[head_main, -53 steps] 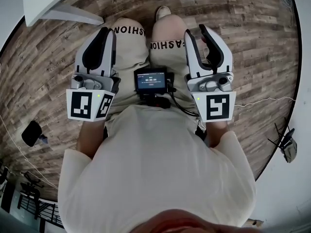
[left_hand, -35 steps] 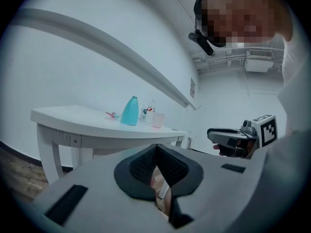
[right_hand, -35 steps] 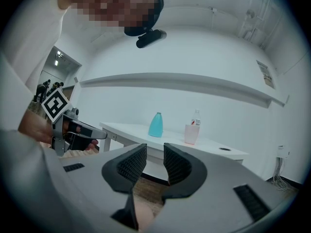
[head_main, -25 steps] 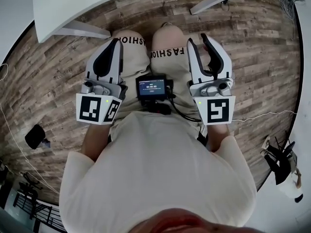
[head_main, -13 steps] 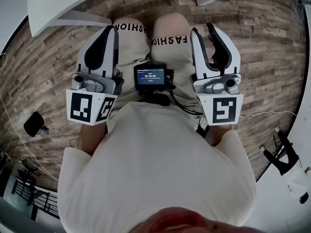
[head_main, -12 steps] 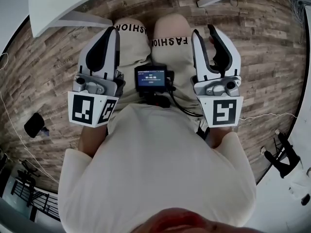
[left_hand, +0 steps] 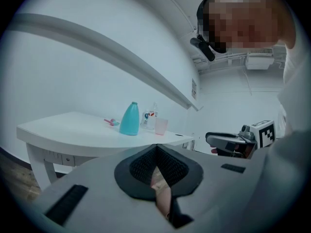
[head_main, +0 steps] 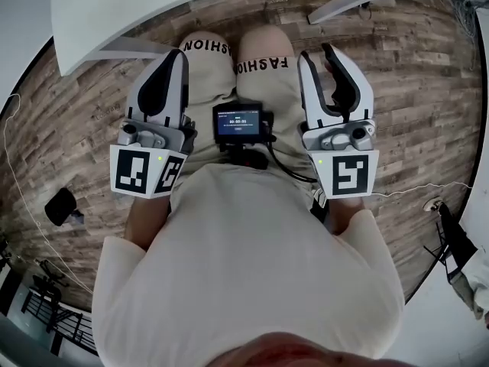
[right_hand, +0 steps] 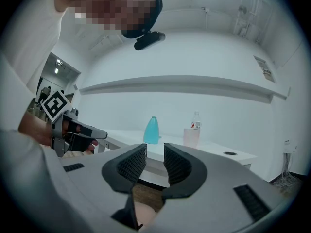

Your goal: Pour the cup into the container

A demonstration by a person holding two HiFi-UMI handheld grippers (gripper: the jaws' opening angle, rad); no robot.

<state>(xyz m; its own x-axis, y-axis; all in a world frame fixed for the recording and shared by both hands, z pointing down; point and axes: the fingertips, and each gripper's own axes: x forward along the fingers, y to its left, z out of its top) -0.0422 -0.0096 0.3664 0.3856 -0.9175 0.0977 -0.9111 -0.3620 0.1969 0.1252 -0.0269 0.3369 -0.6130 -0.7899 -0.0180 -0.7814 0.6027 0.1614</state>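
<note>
A pale pink cup (left_hand: 161,126) (right_hand: 191,137) stands on a white table (head_main: 153,6) beside a teal bottle-shaped container (left_hand: 129,119) (right_hand: 152,130) and a clear labelled bottle (right_hand: 196,119). All are well ahead of both grippers and out of reach. My left gripper (head_main: 177,53) (left_hand: 155,148) is held over the person's left thigh, shut, pads meeting, nothing in it. Over the right thigh, my right gripper (head_main: 315,50) (right_hand: 155,147) is drawn shut to a narrow slit and is empty.
A small pink and teal item (left_hand: 111,122) lies on the table left of the container. A round hole (right_hand: 230,154) sits in the tabletop at the right. White table legs (head_main: 122,48) stand on the wooden floor (head_main: 69,128). A screen device (head_main: 238,122) hangs on the person's chest.
More of the white table edge shows at the top of the head view. Both grippers have edged slightly toward it; their jaws look the same.
</note>
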